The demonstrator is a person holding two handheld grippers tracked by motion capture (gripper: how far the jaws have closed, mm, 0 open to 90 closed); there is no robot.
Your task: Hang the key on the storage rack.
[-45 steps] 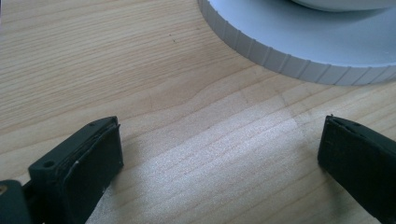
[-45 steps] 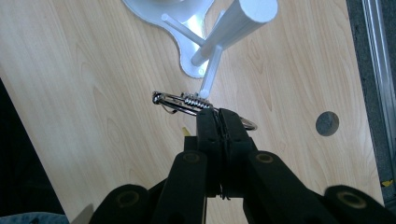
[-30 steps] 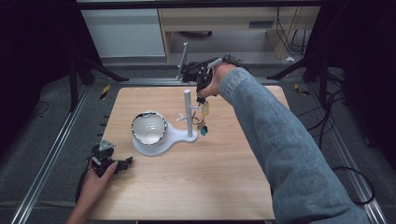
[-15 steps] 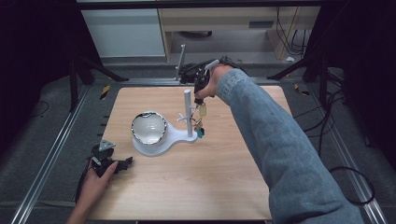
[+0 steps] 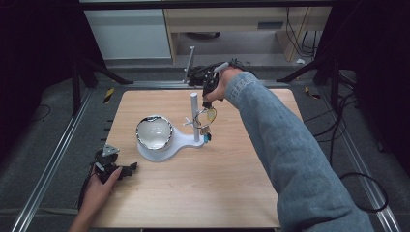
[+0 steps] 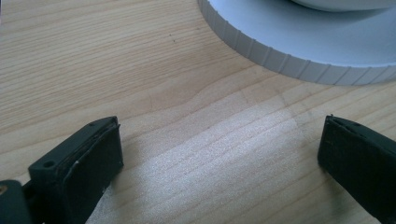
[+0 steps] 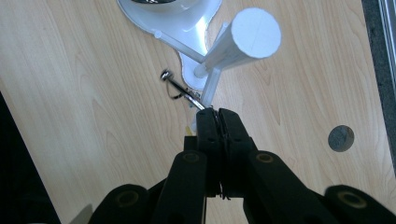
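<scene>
Keyring (image 7: 180,91) sits pinched at the tips of the right gripper's (image 7: 215,112) closed jaws.

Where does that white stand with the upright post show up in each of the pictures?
High view: the white stand is mid-table, its post upright, the bowl on its round base.
Left gripper view: the ribbed rim of its round base lies at the top right.
Right gripper view: the post's round top is at upper centre, above the shut right tool.
Shared landmark: the wooden table.
</scene>
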